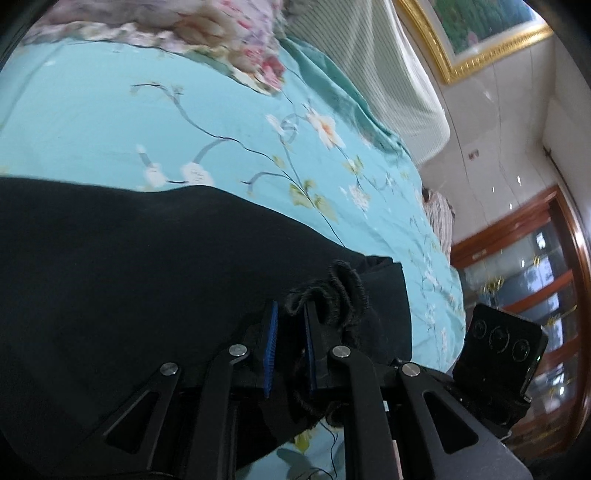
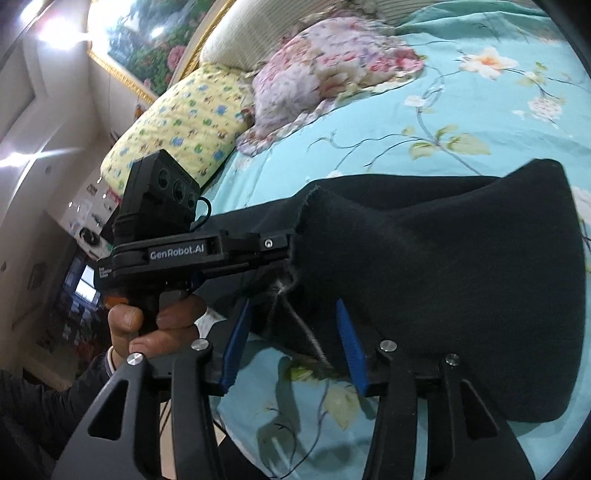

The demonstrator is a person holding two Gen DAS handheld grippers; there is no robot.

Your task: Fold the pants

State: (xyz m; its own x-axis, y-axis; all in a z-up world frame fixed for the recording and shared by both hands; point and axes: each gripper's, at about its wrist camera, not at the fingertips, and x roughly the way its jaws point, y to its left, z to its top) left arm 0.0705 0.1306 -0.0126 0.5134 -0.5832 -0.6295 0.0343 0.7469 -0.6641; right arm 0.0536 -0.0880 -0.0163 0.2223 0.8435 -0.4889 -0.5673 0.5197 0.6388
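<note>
Black pants (image 1: 147,266) lie on a turquoise floral bedsheet (image 1: 110,122). My left gripper (image 1: 290,314) is shut on the bunched elastic waistband (image 1: 332,291) at the pants' right end. In the right wrist view the pants (image 2: 443,277) are lifted at their near end, where the left gripper (image 2: 284,247) holds them from the left. My right gripper (image 2: 293,314) is open, its blue pads on either side of the hanging frayed edge (image 2: 295,295) of the pants, not closed on it.
A pink floral quilt (image 2: 325,66), a yellow patterned pillow (image 2: 184,125) and a striped pillow (image 1: 388,74) lie at the head of the bed. A gold-framed picture (image 1: 480,33) hangs on the wall. The bed edge and a wooden cabinet (image 1: 535,277) are at the right.
</note>
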